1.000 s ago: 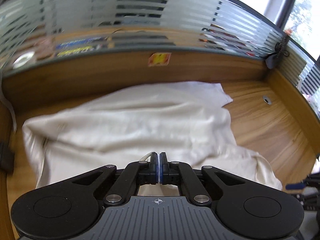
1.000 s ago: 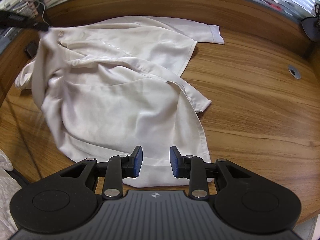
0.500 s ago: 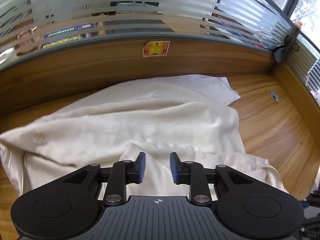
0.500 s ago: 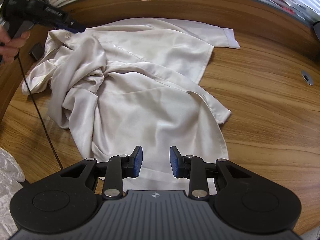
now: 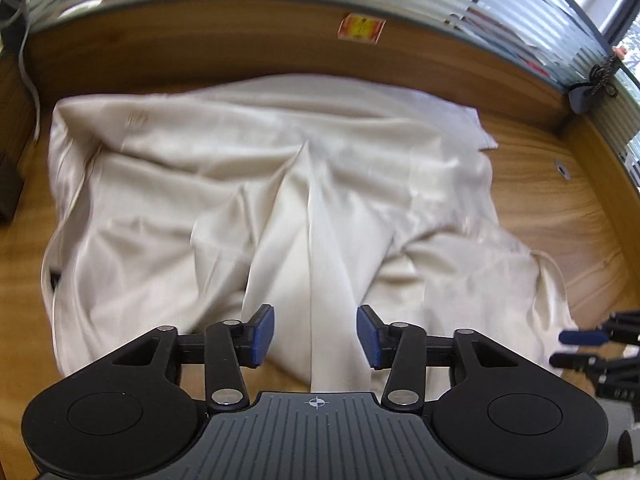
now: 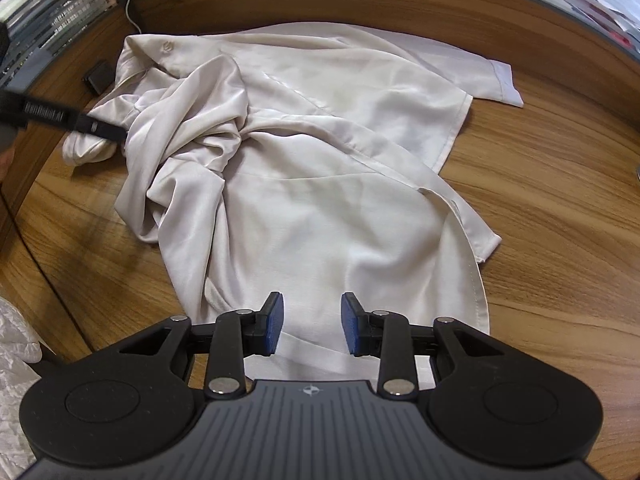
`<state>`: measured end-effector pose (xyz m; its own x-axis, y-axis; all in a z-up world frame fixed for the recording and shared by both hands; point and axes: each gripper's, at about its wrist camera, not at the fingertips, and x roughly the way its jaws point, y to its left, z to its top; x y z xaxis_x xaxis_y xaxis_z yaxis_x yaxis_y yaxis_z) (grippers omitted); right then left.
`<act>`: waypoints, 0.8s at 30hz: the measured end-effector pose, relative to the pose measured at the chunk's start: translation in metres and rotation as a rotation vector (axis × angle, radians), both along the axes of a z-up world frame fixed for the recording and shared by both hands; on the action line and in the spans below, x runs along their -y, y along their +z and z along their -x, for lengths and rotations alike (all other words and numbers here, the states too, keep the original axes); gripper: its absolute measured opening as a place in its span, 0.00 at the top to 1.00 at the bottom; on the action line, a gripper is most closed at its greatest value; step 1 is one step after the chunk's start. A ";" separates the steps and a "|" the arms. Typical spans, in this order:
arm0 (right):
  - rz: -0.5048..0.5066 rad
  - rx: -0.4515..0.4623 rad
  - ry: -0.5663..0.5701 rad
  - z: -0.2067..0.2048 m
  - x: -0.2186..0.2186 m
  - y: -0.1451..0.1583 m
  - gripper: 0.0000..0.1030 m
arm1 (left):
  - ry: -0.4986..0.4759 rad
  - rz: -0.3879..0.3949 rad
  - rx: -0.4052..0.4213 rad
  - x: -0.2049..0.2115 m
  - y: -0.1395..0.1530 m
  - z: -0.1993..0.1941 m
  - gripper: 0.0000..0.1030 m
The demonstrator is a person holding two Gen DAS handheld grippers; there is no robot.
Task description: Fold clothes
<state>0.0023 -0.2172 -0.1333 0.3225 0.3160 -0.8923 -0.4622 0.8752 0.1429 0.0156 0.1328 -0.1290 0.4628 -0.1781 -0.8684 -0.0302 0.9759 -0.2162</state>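
Both the left claw (image 5: 316,336) and right claw (image 6: 312,324) hang spread, pinching nothing, over the rumpled cream shirt (image 6: 304,184). Its satiny cloth could slip from a shallow pinch, or bunched layers near the collar (image 6: 160,52) get caught together, skewing any fold on the tabletop (image 6: 560,208).

Each wrist camera looks forward and down over its own gripper fingers, close above the wooden desk (image 5: 560,216). Both views share the cream shirt (image 6: 320,208) and the back panel's sticker (image 5: 361,28).

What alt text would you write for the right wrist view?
A crumpled cream shirt lies spread on a wooden desk. The open right tongs hover over its near hem, holding nothing, and the left tongs reach in beside the bunched collar side.
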 end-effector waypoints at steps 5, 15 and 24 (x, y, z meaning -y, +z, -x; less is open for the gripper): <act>0.024 -0.002 0.016 0.003 -0.002 -0.001 0.62 | 0.056 -0.022 -0.022 0.001 -0.018 0.024 0.47; 0.053 -0.024 0.018 0.023 -0.003 -0.002 0.62 | -0.003 -0.094 0.016 0.028 -0.042 0.049 0.48; 0.073 -0.009 0.009 0.040 -0.006 0.003 0.61 | -0.019 -0.053 0.025 0.042 -0.055 0.045 0.48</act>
